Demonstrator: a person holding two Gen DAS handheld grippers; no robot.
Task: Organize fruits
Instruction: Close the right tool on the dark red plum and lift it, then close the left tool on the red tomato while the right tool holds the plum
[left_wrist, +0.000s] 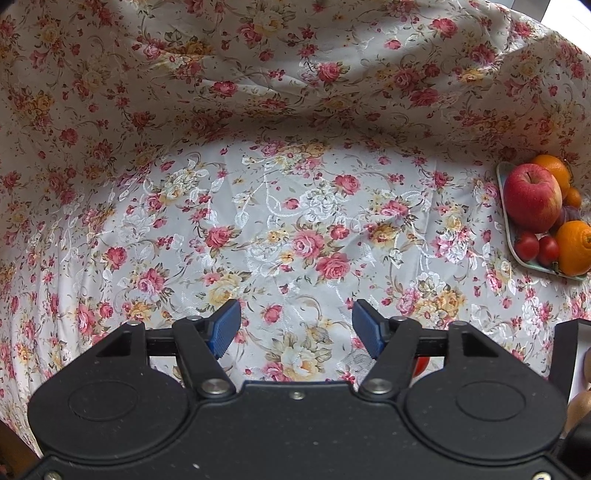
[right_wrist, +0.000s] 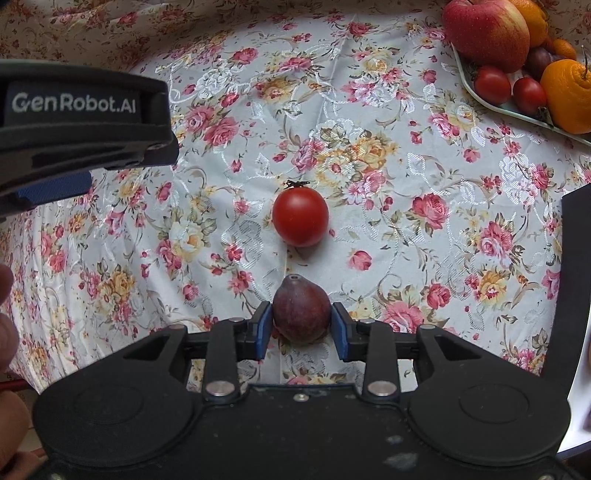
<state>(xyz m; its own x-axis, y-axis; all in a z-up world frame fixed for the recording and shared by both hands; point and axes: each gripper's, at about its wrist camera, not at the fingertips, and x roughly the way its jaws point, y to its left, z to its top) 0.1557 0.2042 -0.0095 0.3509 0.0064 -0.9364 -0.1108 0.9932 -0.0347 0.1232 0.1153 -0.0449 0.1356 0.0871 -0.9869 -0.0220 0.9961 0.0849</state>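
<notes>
On a table draped in a floral cloth (right_wrist: 406, 229), a dark purple fruit (right_wrist: 301, 314) — perhaps a plum or fig — is framed between the blue pads of the right gripper (right_wrist: 301, 326), which is pointed straight down. The left pad seems to graze the fruit and a sliver of gap shows at the right pad, so the fruit is judged to be resting on the cloth, not squeezed. Just beyond it a cherry tomato (right_wrist: 300, 218) lies alone, stem away from the camera. At the far right a pale tray (right_wrist: 491, 105) is heaped with an apple (right_wrist: 487, 35), oranges and more tomatoes — presumably the collecting place for loose fruit. The left gripper (left_wrist: 296, 328) is held spread and empty above bare cloth, likely kept clear.
</notes>
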